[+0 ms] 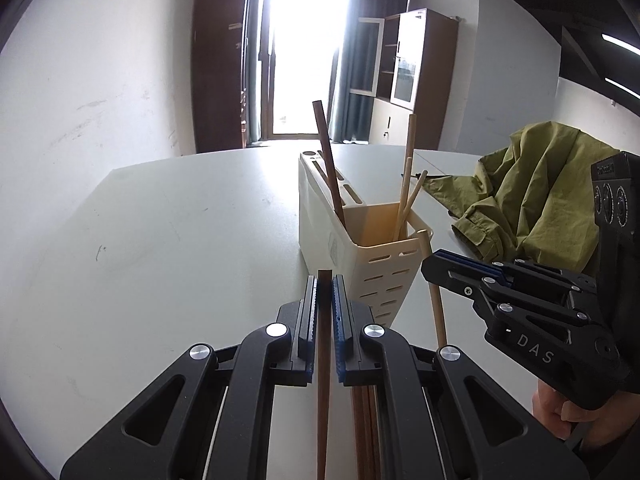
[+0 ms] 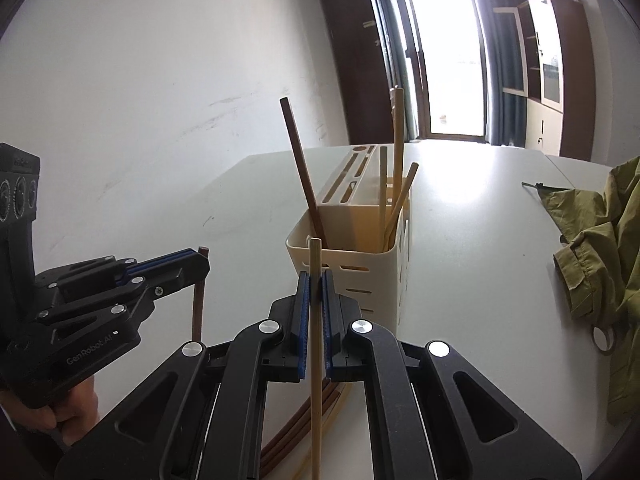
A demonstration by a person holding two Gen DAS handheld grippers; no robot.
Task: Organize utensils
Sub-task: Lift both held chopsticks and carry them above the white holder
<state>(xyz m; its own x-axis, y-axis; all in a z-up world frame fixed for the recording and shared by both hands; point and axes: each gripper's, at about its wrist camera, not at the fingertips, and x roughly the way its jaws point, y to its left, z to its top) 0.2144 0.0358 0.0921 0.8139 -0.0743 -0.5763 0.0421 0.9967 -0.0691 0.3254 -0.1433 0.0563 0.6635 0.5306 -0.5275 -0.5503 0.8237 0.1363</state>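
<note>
A cream utensil holder [image 1: 344,236] [image 2: 360,264] stands on the white table [image 1: 160,240] with one dark chopstick [image 1: 328,160] [image 2: 302,172] and three light chopsticks [image 1: 408,176] [image 2: 396,160] leaning in its open compartment. My left gripper [image 1: 324,284] [image 2: 202,258] is shut on a dark brown chopstick [image 1: 323,360] [image 2: 198,304], held upright just short of the holder. My right gripper [image 2: 315,280] [image 1: 430,262] is shut on a light wooden chopstick [image 2: 315,360] [image 1: 434,304], also upright and close to the holder's near wall. Several more chopsticks [image 2: 304,428] [image 1: 366,420] lie on the table beneath the grippers.
An olive green garment [image 1: 536,196] [image 2: 600,260] is heaped on the table to the right of the holder. A small dark object [image 2: 536,186] lies by its far edge. A hand [image 1: 560,408] [image 2: 68,412] grips each tool. Cabinets and a bright door stand beyond the table.
</note>
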